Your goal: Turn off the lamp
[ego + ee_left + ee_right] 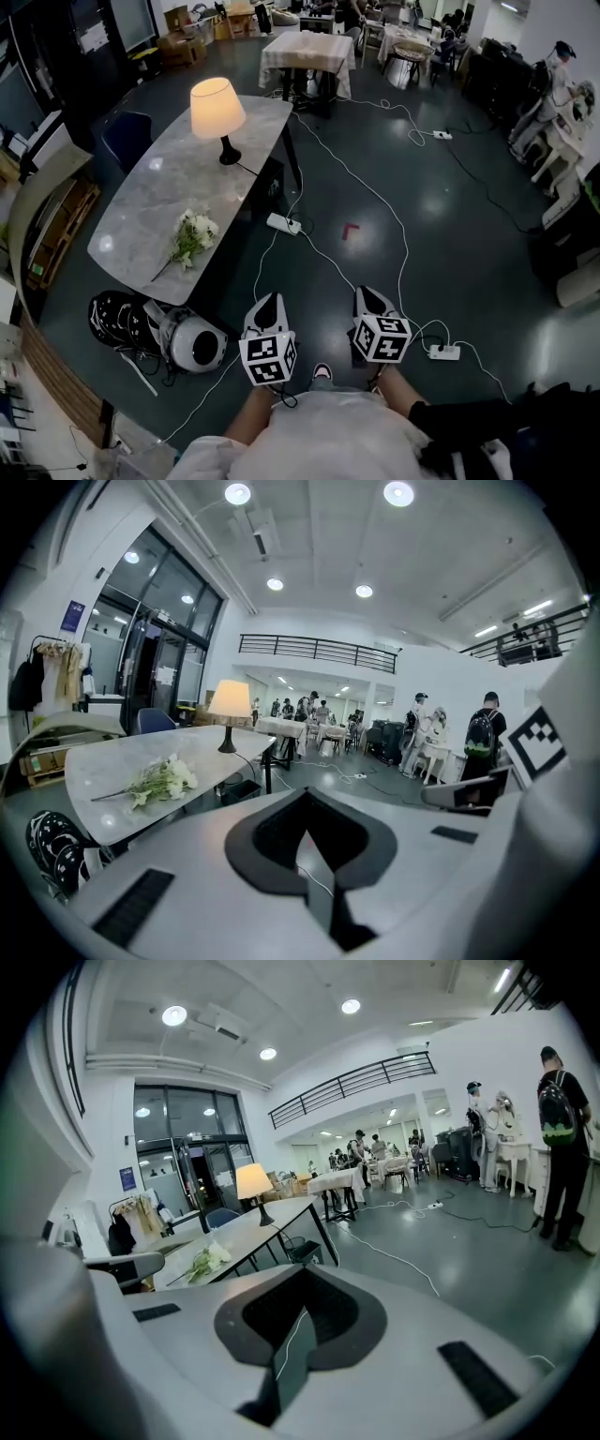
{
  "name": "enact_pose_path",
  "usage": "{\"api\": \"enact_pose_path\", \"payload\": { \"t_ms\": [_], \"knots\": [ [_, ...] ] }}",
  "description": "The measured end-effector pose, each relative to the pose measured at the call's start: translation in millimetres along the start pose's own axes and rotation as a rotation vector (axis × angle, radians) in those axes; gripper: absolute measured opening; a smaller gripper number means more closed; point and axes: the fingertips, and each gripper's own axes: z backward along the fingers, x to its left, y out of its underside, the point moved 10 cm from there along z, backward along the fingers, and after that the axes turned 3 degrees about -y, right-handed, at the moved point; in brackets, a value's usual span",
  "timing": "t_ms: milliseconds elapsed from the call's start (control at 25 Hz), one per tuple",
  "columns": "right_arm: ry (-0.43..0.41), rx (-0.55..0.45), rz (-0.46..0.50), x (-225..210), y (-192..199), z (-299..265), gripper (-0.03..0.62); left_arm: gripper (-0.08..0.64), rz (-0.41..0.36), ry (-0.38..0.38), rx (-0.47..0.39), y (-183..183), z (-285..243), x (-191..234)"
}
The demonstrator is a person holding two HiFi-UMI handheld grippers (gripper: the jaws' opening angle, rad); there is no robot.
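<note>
Glowing at the far end of the marble table [141, 216], the lamp [217, 111] stands well apart from both grippers, past the white flowers [194, 234]. Left gripper [269, 302] and right gripper [368, 293] hang off the table's near end, jaws pressed together, empty. A blue sign [127, 1178] behind the table is unreadably small.

Bright ceiling spots [237, 493], glowing lamp [217, 106], glare on floor [427, 202], fisheye-bent edges, perhaps slight blur.

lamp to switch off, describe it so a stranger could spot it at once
Find the long grey marble-look table at the head view's left. At its far end, past the white flowers, stands the lamp. Only it glows: cream shade, dark base.
</note>
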Motion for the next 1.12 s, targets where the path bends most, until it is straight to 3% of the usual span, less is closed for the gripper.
{"api": "enact_pose_path", "payload": {
  "t_ms": [400,1120],
  "knots": [
    [-0.017,0.036,-0.015,-46,-19,-43,0.000,-0.002,-0.008,-0.053,0.040,-2,-43,-17],
    [-0.009,0.071,-0.003,-70,-42,-110,-0.002,-0.002,-0.003,-0.041,0.058,-6,-121,-9]
  ]
}}
